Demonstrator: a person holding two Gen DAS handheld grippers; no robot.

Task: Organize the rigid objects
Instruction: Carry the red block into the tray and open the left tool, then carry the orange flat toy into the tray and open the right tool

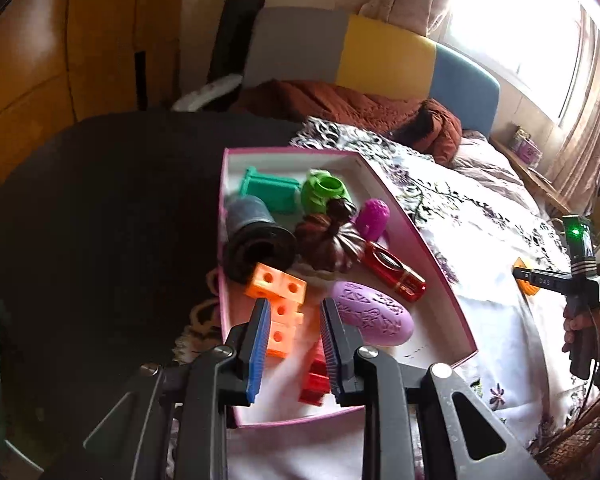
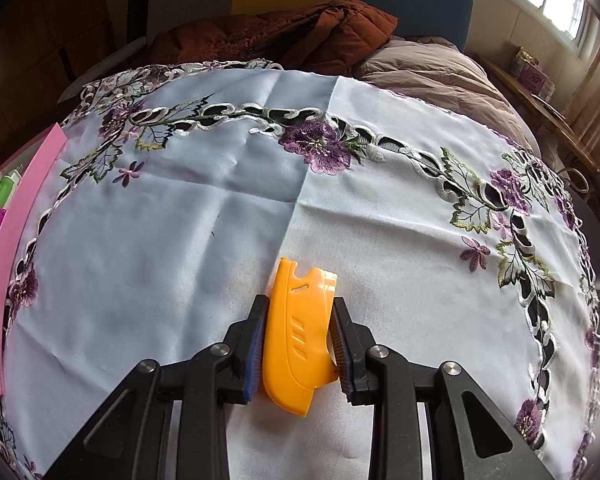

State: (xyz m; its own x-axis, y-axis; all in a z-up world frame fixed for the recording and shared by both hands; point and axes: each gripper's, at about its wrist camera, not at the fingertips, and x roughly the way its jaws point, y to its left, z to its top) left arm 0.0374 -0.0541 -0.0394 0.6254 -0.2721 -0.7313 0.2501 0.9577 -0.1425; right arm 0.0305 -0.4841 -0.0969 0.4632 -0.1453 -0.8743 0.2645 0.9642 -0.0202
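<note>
Red block (image 1: 314,376) blurred, partly hidden behind left tool (image 1: 296,344); pink box (image 2: 4,248) cut off at left edge

Both wrist cams close, angled down; shared pink box (image 1: 416,236) (tablecloth (image 2: 180,240) too)

scraper (image 2: 300,332): glossy orange plastic | tablecloth (image 2: 180,240): matt embroidered cloth | box (image 1: 428,256): smooth card

The left gripper (image 1: 296,344) hangs over the near end of a pink-rimmed cardboard box (image 1: 440,276), its blue-padded fingers (image 1: 260,344) parted with nothing pressed between them. Below lie an orange holed plastic block piece (image 1: 278,292) and a red plastic block (image 1: 316,380). Beside them rests a lilac patterned oval (image 1: 374,318), then a red clear bottle (image 1: 396,272), a dark brown pumpkin (image 1: 328,242) and a black cylinder (image 1: 256,240). A white embroidered cloth (image 1: 500,288) covers the worktop.
</note>
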